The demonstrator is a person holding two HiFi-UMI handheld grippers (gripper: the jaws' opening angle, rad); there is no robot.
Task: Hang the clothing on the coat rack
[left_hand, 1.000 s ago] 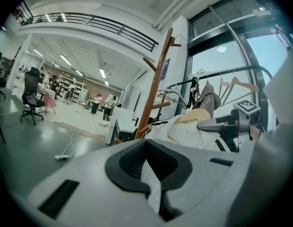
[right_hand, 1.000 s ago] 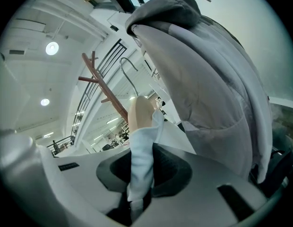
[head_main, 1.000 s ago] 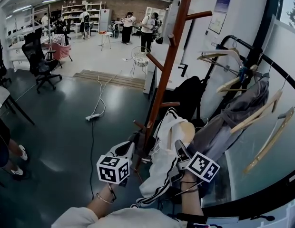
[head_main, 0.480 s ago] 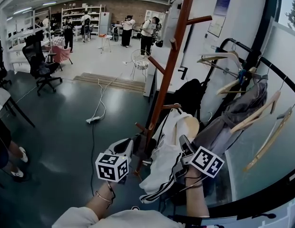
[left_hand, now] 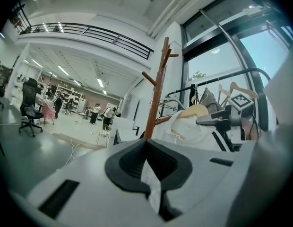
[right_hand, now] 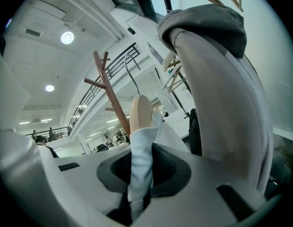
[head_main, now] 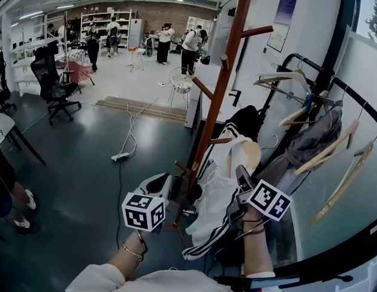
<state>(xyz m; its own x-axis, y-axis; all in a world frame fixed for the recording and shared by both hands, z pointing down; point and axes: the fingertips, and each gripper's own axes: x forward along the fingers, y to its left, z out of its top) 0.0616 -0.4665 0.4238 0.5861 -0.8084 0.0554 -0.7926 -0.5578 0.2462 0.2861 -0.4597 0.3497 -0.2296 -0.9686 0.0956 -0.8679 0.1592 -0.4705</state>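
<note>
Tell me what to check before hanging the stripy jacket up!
1. Grip of left gripper on white jacket: ok, cloth pinched.
2. Grip of right gripper: ok, jaws closing with the cloth between them.
3. Jacket sits on wooden hanger: ok.
4. The hanger hook is over a peg of the coat rack: not ok, not on one yet.
5. A bare peg is available: ok.

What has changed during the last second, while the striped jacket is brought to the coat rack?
The right gripper rose a little and moved to the right. This lifted the white striped jacket and its wooden hanger higher beside the coat rack. Its jaws are closing on the white fabric. The left gripper stayed low, shut on the same jacket. Nothing was let go.
</note>
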